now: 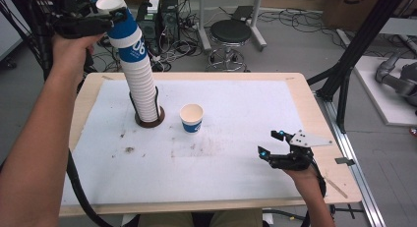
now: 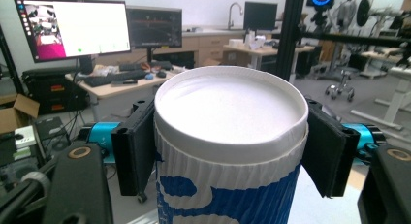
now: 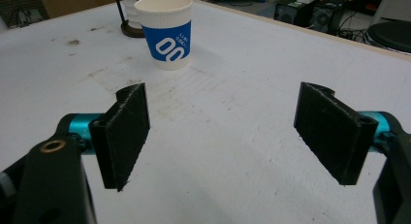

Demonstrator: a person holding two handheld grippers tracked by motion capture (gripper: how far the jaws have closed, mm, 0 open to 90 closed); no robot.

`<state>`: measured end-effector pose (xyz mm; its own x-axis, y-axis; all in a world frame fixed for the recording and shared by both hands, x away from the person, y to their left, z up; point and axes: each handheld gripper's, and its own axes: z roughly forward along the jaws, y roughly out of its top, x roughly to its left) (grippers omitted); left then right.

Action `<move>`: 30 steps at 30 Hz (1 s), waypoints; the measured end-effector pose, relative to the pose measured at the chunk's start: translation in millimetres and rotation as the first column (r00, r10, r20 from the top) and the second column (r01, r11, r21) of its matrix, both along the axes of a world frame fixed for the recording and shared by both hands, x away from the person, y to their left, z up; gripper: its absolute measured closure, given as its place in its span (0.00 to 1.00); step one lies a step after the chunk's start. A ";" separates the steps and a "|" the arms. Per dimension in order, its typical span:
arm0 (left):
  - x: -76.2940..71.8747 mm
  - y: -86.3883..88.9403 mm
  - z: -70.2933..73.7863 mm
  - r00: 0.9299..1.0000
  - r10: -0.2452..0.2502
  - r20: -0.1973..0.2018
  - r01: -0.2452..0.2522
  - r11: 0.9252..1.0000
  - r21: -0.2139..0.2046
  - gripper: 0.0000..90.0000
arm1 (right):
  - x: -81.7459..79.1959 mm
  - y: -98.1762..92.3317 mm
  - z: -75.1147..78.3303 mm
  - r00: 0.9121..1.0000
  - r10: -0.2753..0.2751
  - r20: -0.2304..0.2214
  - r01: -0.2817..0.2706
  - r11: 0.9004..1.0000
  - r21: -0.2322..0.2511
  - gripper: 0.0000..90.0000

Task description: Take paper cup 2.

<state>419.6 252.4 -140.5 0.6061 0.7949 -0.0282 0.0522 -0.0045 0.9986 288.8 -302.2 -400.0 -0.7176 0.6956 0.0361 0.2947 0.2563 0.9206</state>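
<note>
A tall stack of white paper cups [image 1: 142, 89] leans in a dark round holder [image 1: 156, 122] at the back left of the white mat. My left gripper [image 1: 112, 16] is high above the table, shut on the top blue-and-white cup [image 1: 127, 33] just under its rim. In the left gripper view both pads [image 2: 138, 146] press the sides of that cup [image 2: 228, 136]. A single blue-and-white cup [image 1: 192, 118] stands upright on the mat right of the holder, also seen as the cup [image 3: 167, 32] beyond my right gripper. My right gripper [image 1: 269, 143] rests low at the front right, open, with nothing between its fingers [image 3: 126, 132].
The white mat [image 1: 236, 168] bears brown stains left of centre. The wooden table edge [image 1: 314, 114] runs at the right, with a black frame post [image 1: 354, 55] beyond it. A black stool [image 1: 231, 33] and computer towers [image 1: 162, 15] stand behind the table.
</note>
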 end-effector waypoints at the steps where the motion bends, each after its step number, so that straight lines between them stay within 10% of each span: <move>1: -1.7 1.3 2.0 1.000 -0.002 0.006 0.002 1.000 -0.006 0.33 | 0.0 -0.1 0.0 1.000 -0.001 -0.002 0.001 1.000 0.003 0.23; 19: -41.6 37.0 18.9 0.996 0.003 0.092 0.000 0.999 -0.036 0.34 | -0.4 2.0 0.8 1.000 0.001 -0.002 -0.001 1.000 0.003 0.23; 30: -76.2 55.6 -6.8 0.995 -0.045 0.093 0.049 0.998 -0.043 0.34 | -0.3 6.3 1.4 1.000 0.008 0.003 -0.008 1.000 -0.003 0.23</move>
<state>343.3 308.0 -147.2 0.6447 0.7644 -0.0062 -0.0385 0.0406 0.9984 288.5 -295.9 -398.6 -0.7230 0.6901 0.0321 0.2903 0.2613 0.9205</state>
